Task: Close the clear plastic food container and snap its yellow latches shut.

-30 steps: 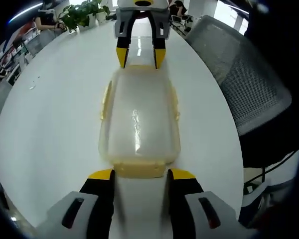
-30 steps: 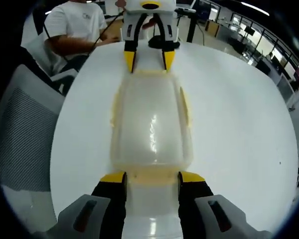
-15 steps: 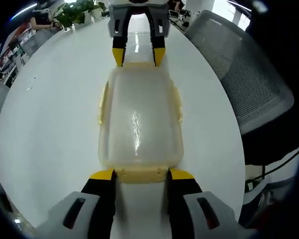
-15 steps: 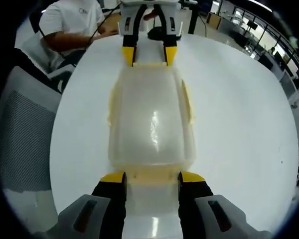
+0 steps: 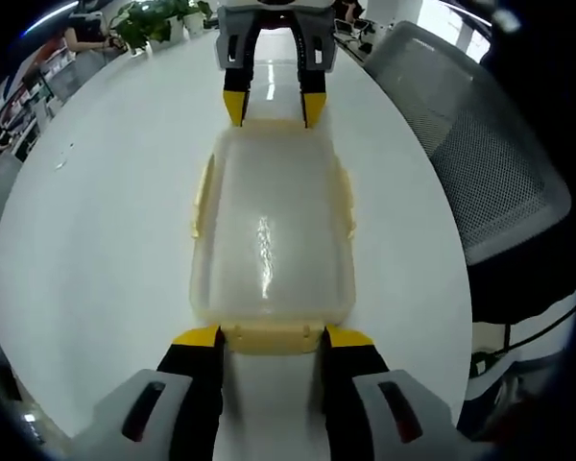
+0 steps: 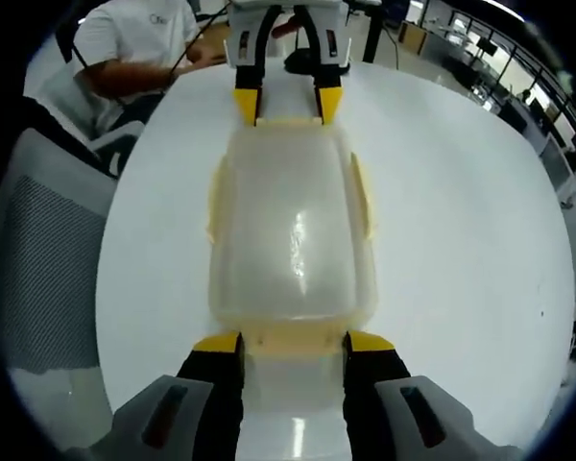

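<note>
Nothing shifted: container (image 5: 269, 235) lid down; both tongs spread (at end latches), table (image 5: 96, 240) open around.

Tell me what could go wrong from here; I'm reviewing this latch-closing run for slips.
The left gripper and right gripper sit at opposite short ends of the container, fingers open beside each end latch. Uneven pressing could slide the container across the smooth white table. The long-side latches appear flared out, so the lid may stay partly unsealed.

White table (image 5: 106, 221) — clear container (image 5: 269, 230) on it.
</note>
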Action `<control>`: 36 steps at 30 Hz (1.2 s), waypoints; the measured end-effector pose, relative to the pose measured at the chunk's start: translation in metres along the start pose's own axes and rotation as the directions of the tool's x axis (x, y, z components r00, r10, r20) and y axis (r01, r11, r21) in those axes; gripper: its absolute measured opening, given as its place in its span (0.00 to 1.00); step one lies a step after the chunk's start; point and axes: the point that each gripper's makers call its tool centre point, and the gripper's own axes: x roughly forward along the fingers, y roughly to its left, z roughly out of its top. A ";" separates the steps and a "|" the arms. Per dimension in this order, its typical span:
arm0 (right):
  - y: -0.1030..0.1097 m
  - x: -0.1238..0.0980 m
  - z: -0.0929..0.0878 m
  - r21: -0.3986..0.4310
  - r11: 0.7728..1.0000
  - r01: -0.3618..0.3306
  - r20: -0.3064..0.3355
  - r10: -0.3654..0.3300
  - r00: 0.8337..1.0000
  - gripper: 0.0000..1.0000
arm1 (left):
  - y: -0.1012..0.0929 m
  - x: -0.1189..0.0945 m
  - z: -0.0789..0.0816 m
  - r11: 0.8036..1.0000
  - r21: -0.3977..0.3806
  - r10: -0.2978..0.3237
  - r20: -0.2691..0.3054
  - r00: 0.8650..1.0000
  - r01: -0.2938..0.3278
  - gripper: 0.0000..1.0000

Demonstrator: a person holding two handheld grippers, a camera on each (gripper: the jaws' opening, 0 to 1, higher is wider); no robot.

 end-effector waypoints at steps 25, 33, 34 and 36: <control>-0.004 0.002 -0.001 -0.020 1.000 -0.020 -0.092 0.018 0.996 0.40 | 0.001 0.000 -0.001 1.000 -0.019 0.003 0.011 1.000 -0.003 0.39; -0.002 -0.002 -0.002 -0.013 1.000 -0.004 -0.046 0.003 0.999 0.39 | -0.004 -0.001 0.000 1.000 -0.021 0.009 0.006 1.000 -0.009 0.39; -0.002 -0.002 -0.002 -0.018 1.000 -0.003 -0.031 0.002 1.000 0.39 | -0.004 -0.001 0.000 1.000 -0.018 0.013 -0.002 1.000 -0.013 0.39; -0.001 -0.002 -0.001 -0.016 1.000 -0.007 -0.012 0.007 1.000 0.39 | -0.005 -0.002 -0.001 1.000 -0.027 0.008 -0.011 1.000 -0.009 0.39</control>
